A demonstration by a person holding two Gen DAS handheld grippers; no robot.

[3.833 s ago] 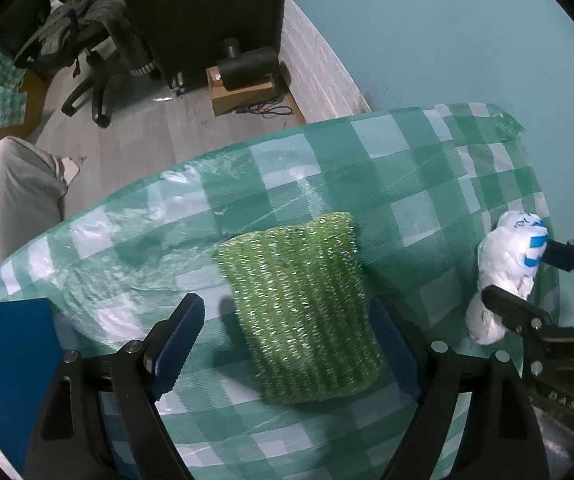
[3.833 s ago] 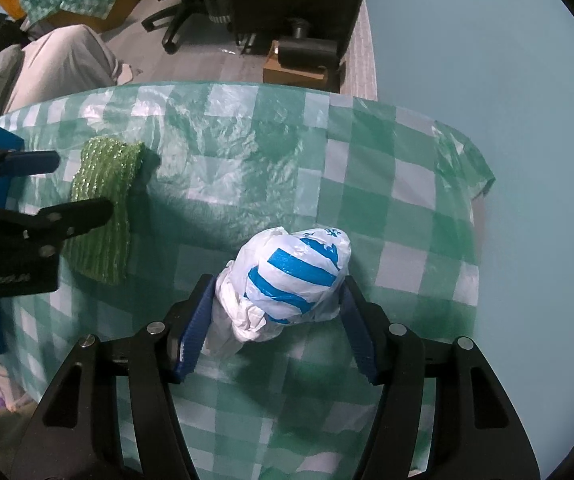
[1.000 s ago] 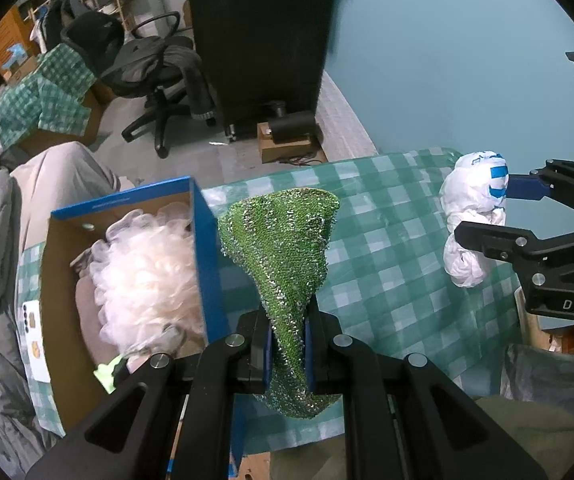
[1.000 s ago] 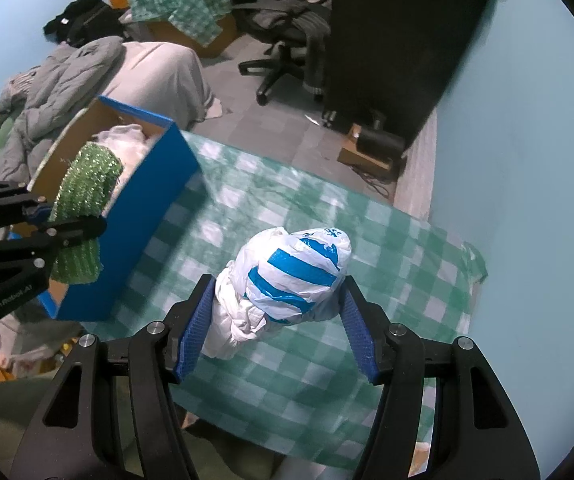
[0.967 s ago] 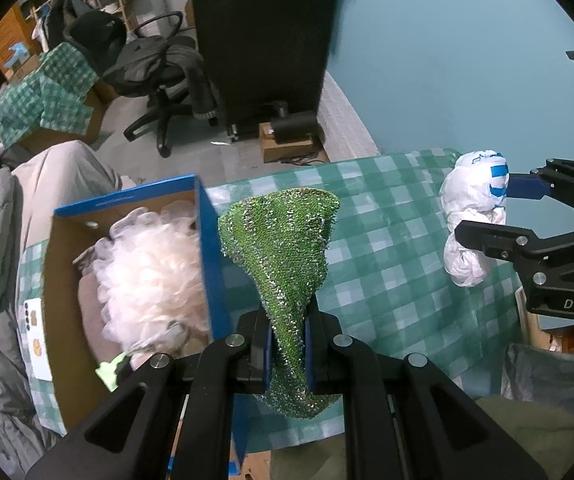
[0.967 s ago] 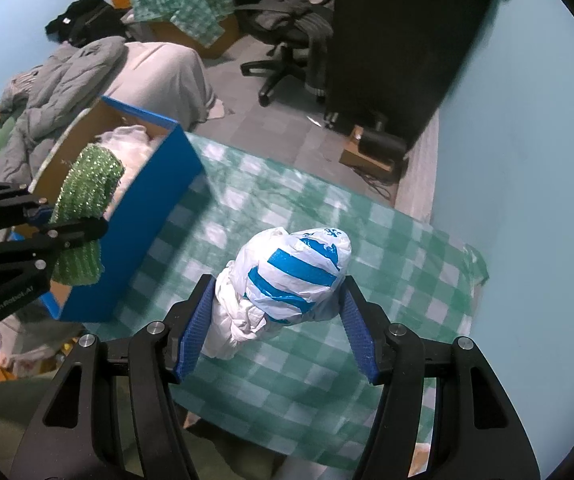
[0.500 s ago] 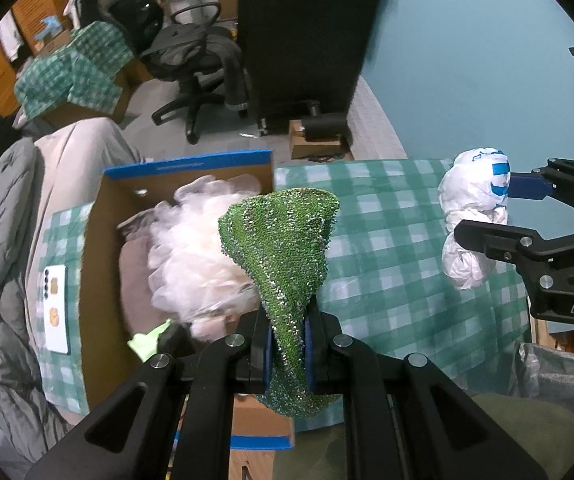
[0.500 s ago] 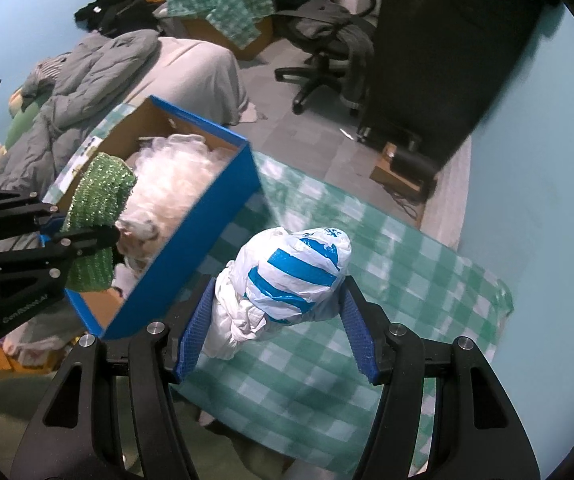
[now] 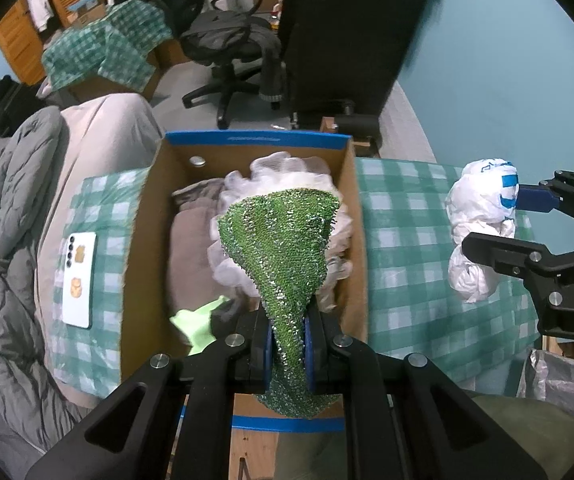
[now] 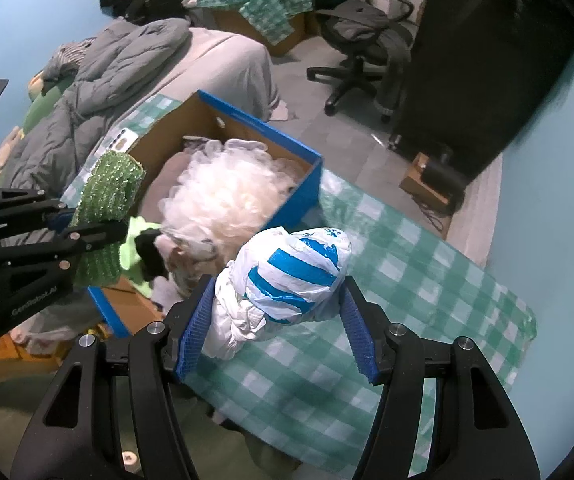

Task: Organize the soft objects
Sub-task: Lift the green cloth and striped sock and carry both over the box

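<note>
Green scrub cloth (image 9: 283, 248): pinched at its narrow lower end in your left gripper (image 9: 289, 346), jaws clamped tight on it; it fans out above the open box.
White and blue plastic bag bundle (image 10: 287, 280): squeezed between the blue pads (image 10: 357, 330) of your right gripper (image 10: 277, 330), held over the checked tablecloth, right of the box.
Cardboard box (image 9: 247, 142): blue outside, brown inside, standing at the left end of the table.
Box contents: white frilly bundle (image 10: 227, 196) in the middle, grey-brown fabric (image 9: 187, 248) to its left, lime-green piece (image 9: 197, 320) and a dark item at the near end.
Tablecloth (image 10: 407, 280): green and white checks, covering the table on both sides of the box.
Phone (image 9: 79, 280): white, lying flat on the tablecloth left of the box.
Far background: office chair (image 9: 229, 46), grey quilted bedding (image 10: 115, 64) at left.
</note>
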